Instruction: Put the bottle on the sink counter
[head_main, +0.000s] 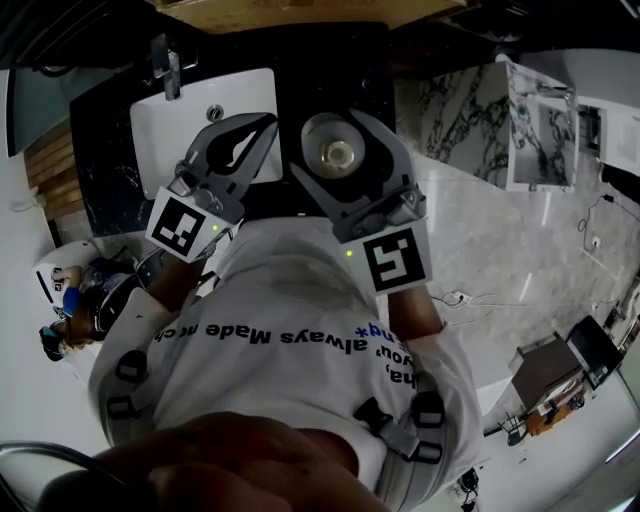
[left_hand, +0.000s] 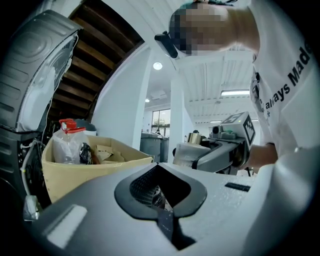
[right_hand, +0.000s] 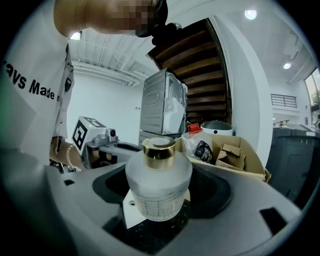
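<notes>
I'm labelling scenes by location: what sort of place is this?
Likely a bathroom or laundry mock-up in a large hall: a white sink basin in a dark counter, a washer-like machine by a wooden staircase, a marble floor.

In the head view, pale veined floor (head_main: 500, 260) filled the right side, and a black counter (head_main: 105, 160) with a white basin (head_main: 200, 110) lay at the upper left. In the left gripper view, dark wooden stairs (left_hand: 95, 75) rose across the upper left, beside a white column (left_hand: 176, 115) at the centre. A white slatted ceiling (left_hand: 215, 70) carried a round lamp (left_hand: 158, 65) and a strip light (left_hand: 235, 92), with a bright window (left_hand: 161, 118) far behind. A cardboard box (left_hand: 95, 160) stood at the lower left. In the right gripper view, a grey machine (right_hand: 162, 102) stood at the centre under the stairs.
</notes>
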